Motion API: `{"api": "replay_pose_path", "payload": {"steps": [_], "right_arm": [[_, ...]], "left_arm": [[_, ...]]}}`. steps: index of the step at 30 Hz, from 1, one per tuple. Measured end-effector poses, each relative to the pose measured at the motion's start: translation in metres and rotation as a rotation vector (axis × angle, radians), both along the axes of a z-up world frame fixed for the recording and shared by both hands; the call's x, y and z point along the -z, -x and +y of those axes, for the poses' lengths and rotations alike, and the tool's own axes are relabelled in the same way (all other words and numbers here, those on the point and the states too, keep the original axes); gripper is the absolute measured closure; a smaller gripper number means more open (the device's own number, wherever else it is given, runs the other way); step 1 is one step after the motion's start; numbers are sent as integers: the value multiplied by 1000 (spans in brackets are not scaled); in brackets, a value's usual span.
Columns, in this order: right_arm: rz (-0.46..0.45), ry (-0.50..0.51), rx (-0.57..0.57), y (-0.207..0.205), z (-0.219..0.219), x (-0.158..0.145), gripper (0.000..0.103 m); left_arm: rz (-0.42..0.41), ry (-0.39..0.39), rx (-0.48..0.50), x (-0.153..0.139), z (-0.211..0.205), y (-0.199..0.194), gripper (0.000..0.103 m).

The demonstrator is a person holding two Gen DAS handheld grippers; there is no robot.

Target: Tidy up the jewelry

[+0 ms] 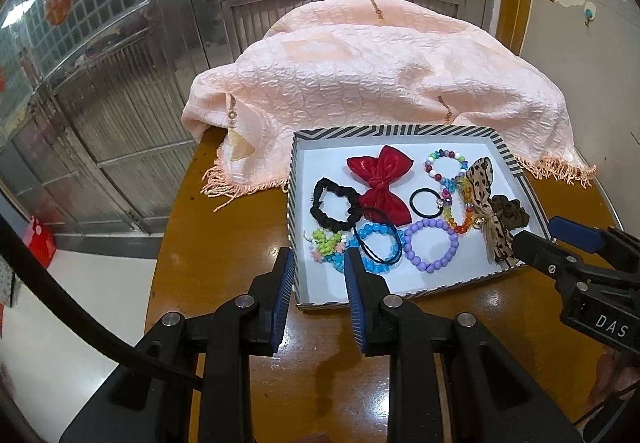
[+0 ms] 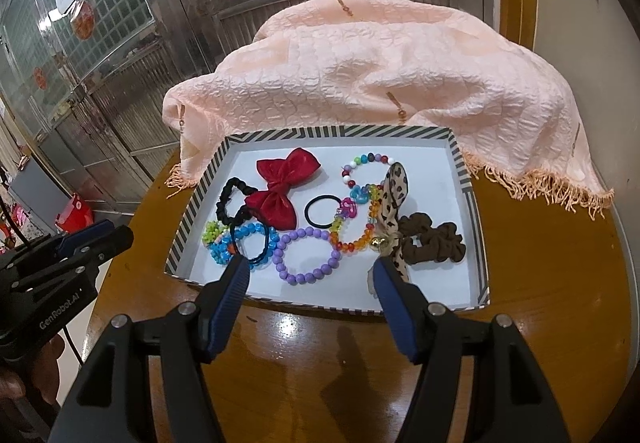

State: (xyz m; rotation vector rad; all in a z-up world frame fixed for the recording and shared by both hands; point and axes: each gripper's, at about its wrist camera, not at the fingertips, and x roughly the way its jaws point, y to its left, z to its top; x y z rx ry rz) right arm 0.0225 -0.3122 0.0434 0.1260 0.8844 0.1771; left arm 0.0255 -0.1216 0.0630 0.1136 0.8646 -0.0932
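A striped-rim white tray (image 1: 400,132) (image 2: 467,179) sits on a round wooden table and holds a red bow (image 1: 382,185) (image 2: 282,185), a purple bead bracelet (image 1: 431,245) (image 2: 307,256), a blue bead bracelet (image 1: 376,247) (image 2: 240,241), a black scrunchie (image 1: 332,205), a thin black hair tie (image 2: 322,212), a multicolour bead bracelet (image 2: 366,163), a leopard-print bow (image 2: 394,195) and a brown scrunchie (image 2: 434,241). My left gripper (image 1: 318,263) is open and empty at the tray's near left corner. My right gripper (image 2: 310,275) is open wide and empty over the tray's near edge; it also shows in the left wrist view (image 1: 536,239).
A peach fringed cloth (image 1: 380,83) (image 2: 380,75) covers something bulky behind the tray. Bare wooden tabletop (image 1: 320,355) lies in front of the tray. Metal-grille doors stand behind the table, and a red box (image 2: 74,213) sits on the floor to the left.
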Motion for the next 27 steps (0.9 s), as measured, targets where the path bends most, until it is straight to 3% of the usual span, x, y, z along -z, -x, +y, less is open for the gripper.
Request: {"api": "replay_pose_path", "payload": {"steps": [27], "right_arm": [[18, -12, -4, 0, -1, 7, 35]], "left_arm": [[25, -5, -4, 7, -3, -5, 90]]}}
